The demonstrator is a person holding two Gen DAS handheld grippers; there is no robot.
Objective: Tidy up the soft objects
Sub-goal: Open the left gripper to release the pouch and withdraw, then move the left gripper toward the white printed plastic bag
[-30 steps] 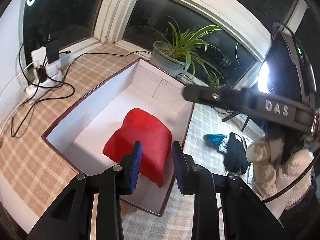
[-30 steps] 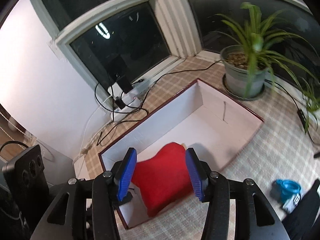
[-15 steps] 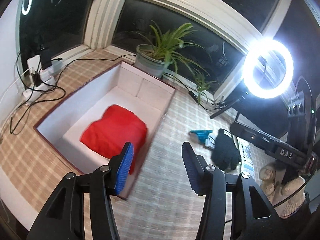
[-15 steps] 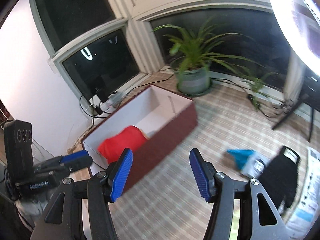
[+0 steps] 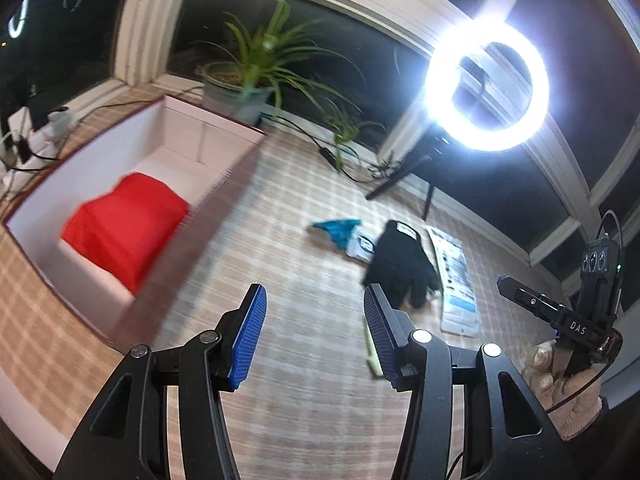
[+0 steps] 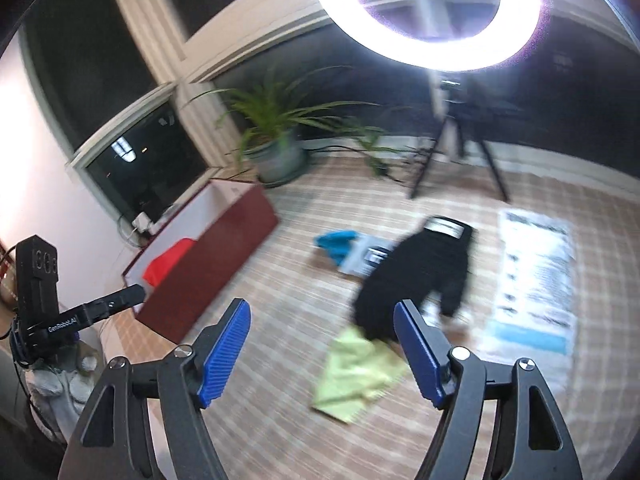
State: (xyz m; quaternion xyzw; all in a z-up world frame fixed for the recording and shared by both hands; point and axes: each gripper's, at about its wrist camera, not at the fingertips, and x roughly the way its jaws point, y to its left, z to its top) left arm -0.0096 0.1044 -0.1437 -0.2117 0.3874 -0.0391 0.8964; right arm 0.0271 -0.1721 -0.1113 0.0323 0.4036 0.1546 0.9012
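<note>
- the left tool is hanging with its jaws apart and nothing between the blue pads, having just been opening; it is pointing down at the bare checked floor.
- the right tool is also spreading wider, its jaws having just been opening, and they are holding nothing; through the gap the yellow-green cloth is showing, lying flat just ahead of the pads.
- the black glove is lying beyond the cloth, its near edge overlapping the cloth's far corner; its long axis is running from near left to far right in the right wrist view, cuff at the far end.
- the teal cloth is sitting further off, left of the glove, beside a pale packet.
- the red cloth is already resting inside the open box, well apart on the far left.
- judging by this, the right hand is the nearer one to the loose pile: the cloth is almost straight in front of it, while from the left tool the glove is lying ahead and to the right.
- the blur is making the exact overlap hard to read.
</note>
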